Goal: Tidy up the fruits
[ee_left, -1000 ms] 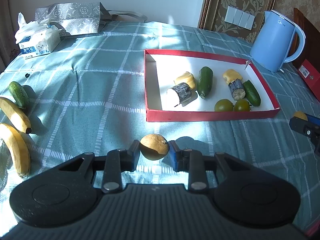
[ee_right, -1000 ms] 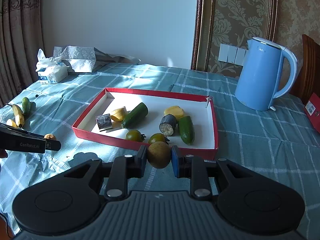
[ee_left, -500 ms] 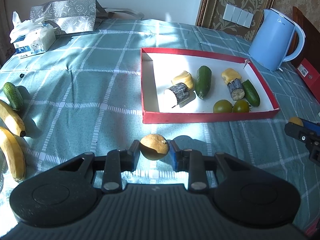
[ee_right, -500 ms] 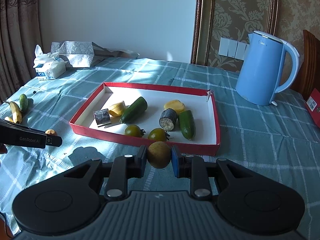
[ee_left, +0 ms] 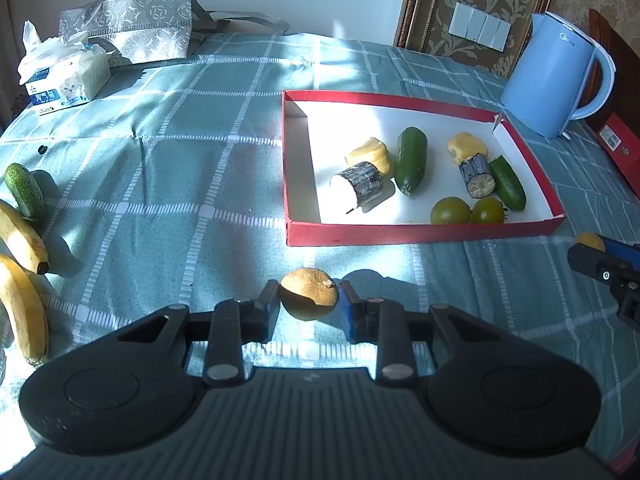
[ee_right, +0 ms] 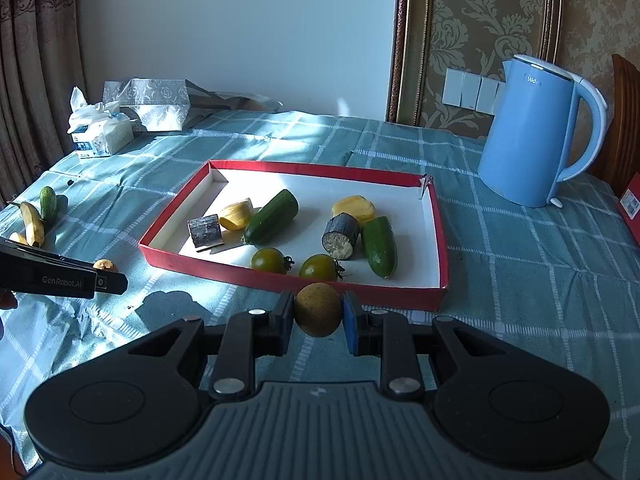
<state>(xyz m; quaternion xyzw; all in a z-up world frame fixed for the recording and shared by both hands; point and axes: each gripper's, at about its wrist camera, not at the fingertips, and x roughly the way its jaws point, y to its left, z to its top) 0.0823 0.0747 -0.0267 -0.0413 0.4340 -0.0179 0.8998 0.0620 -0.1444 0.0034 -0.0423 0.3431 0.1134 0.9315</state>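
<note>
My left gripper (ee_left: 309, 305) is shut on a small round brown fruit (ee_left: 309, 293) and holds it above the cloth, short of the red tray's (ee_left: 420, 235) near wall. My right gripper (ee_right: 318, 314) is shut on a second round brown fruit (ee_right: 318, 309), just before the tray's (ee_right: 360, 289) near wall. The tray holds two cucumbers (ee_right: 272, 216), two green tomatoes (ee_right: 269, 260), two dark cane pieces (ee_right: 341, 233) and two yellow pieces (ee_right: 236, 214). Two bananas (ee_left: 22, 236) and a small cucumber (ee_left: 23, 190) lie at the far left.
A blue kettle (ee_left: 550, 76) stands right of the tray. A tissue pack (ee_left: 64, 80) and a grey patterned bag (ee_left: 128, 28) sit at the back left. A red box (ee_left: 620, 148) lies at the right edge. The table has a green checked cloth (ee_left: 160, 168).
Both grippers have stayed shut on their fruits. The left has moved a little forward and right; the right has risen slightly and drawn a little nearer the tray.
</note>
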